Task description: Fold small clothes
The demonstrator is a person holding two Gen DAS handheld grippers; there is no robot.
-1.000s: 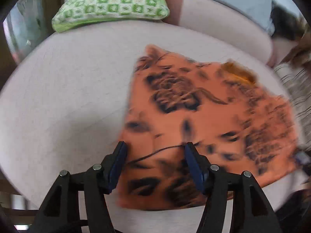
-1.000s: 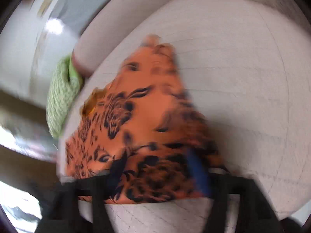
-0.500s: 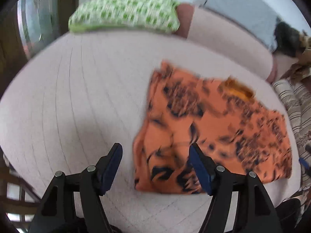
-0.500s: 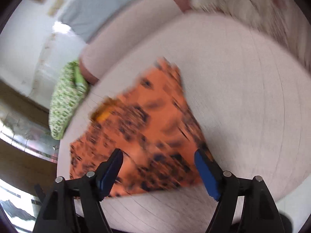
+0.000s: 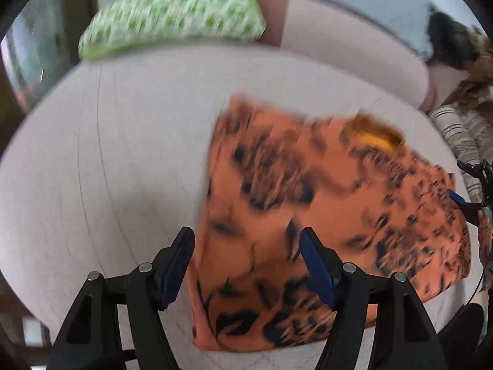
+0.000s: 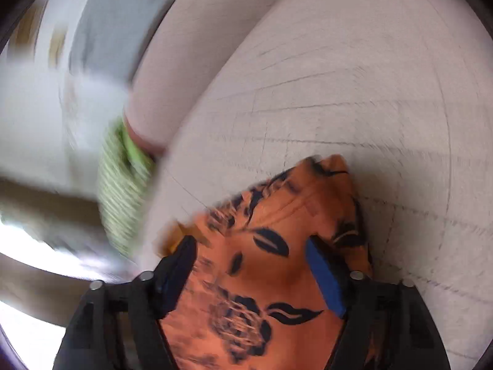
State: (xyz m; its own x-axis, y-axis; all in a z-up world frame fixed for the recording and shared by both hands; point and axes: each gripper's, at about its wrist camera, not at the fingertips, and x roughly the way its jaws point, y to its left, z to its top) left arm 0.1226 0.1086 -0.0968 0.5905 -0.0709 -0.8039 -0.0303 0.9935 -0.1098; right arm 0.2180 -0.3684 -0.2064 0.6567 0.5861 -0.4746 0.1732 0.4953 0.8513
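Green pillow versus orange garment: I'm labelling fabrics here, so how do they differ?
The green pillow is plump with a small green-and-white check; the orange garment lies flat with dark floral blotches. The pillow sits at the cushion's far edge, the garment near the tongs. Both rest on the pale sofa.

Right claw (image 6: 249, 265) spread wide over orange floral garment (image 6: 271, 280) on pale cushion (image 6: 354, 92).

A pale quilted bed (image 5: 117, 166) carries an orange printed garment (image 5: 308, 203); a green checked pillow (image 5: 175, 15) too.
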